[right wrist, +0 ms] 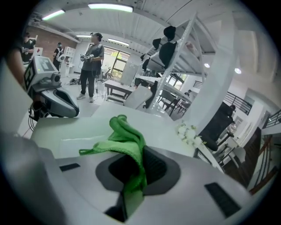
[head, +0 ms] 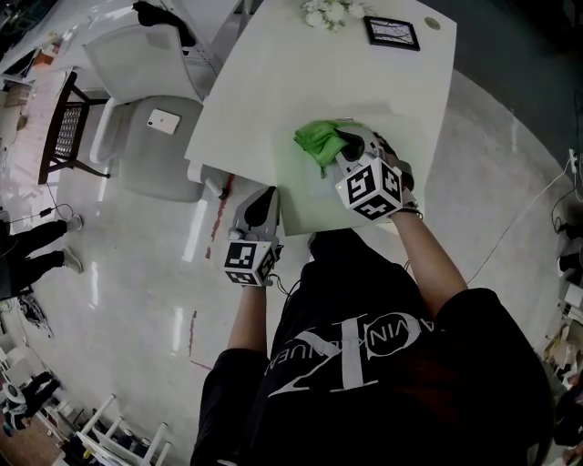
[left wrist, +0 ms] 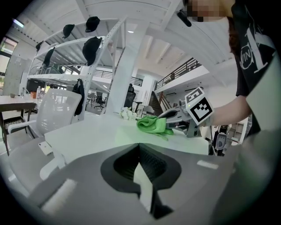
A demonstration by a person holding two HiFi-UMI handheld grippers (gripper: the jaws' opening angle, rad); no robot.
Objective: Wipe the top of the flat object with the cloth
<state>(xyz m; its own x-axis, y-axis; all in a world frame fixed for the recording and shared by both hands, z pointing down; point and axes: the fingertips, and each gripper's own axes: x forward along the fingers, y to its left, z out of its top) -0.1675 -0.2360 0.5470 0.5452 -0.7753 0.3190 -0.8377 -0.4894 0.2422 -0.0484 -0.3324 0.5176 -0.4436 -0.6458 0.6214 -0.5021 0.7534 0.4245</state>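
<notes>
Nearest us, the left gripper [left wrist: 139,151] hangs off the near left corner of the worktop [head: 301,82]. Its jaws are closed on each other with nothing between them, and it takes no part in the job just now.

A little further in, the right gripper [right wrist: 139,163] is over the near part of the worktop. Its jaws are clamped on the cloth [right wrist: 125,138], which spills forward from them in a bunched green fold and lies on the surface just ahead.

Under and beside the cloth we make out a pale flat sheet [right wrist: 70,143] lying flush on the worktop. We take this for the flat object, though it is hard to tell its edges from the white surface around it.

Beyond that the worktop is bare up to the flowers [head: 330,13] and a small frame [head: 392,33] at the far end.

We judge the wiping step to be in hand: the cloth is gripped and down on the sheet.

The next move calls for the right gripper to press the bunch flat and drag it in even strokes across the sheet. It must stay inside the faint edges, and the left gripper may need to steady the sheet if it slides.
</notes>
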